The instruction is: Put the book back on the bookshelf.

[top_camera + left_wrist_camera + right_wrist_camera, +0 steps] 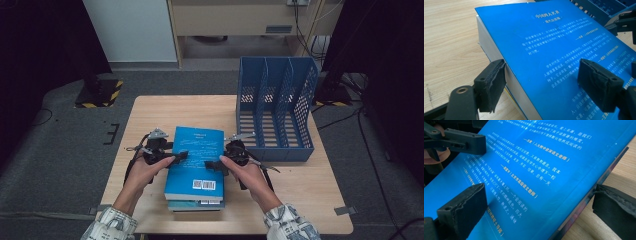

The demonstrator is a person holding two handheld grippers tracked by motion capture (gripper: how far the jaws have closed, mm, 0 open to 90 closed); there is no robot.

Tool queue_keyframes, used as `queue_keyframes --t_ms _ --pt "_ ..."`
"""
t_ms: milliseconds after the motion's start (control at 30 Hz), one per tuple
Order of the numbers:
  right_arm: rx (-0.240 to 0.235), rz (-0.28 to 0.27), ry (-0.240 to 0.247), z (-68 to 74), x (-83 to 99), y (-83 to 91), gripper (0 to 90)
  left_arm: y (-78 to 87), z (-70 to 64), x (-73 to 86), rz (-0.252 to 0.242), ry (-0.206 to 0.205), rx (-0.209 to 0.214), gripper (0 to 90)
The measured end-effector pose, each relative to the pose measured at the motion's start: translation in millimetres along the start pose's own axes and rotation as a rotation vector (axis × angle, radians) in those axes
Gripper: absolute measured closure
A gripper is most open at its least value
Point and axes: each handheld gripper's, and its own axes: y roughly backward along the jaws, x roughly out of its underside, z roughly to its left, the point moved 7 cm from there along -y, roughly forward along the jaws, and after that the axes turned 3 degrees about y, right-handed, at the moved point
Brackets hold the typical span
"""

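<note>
A thick blue book (197, 150) with white print on its cover lies on top of a small stack (196, 204) at the table's front middle. My left gripper (172, 156) is open at the book's left side. In the left gripper view (544, 75) one jaw touches the page edge and the other rests over the cover (544, 42). My right gripper (215, 165) is open at the book's right side. In the right gripper view (541, 197) one jaw hovers over the cover (536, 162) and the other stands just past the book's edge, above the wood.
A blue mesh file rack (275, 110) with three slots stands at the back right of the wooden table (300, 190). The other hand's gripper appears across the book in each gripper view, as the right gripper (624, 22) and the left gripper (461, 142).
</note>
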Motion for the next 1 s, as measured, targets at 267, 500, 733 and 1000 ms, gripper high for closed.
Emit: queue_keyframes --t_ms 267,500,733,1000 --pt "-0.010 -0.030 -0.016 -4.1 10.2 10.0 0.0 -3.0 -11.9 0.0 0.010 -0.033 0.006 24.1" --pt "-0.057 -0.030 -0.064 -8.0 11.5 7.1 0.3 -6.3 -10.9 -2.7 0.047 -0.055 0.023 19.9" --pt "-0.063 -0.008 -0.091 -4.5 7.8 1.4 0.4 -2.8 -6.2 -3.0 0.030 -0.033 0.029 27.1" --pt "0.015 -0.008 -0.028 3.5 -2.4 9.0 5.3 6.8 -3.2 -4.8 0.032 -0.046 0.024 39.0"
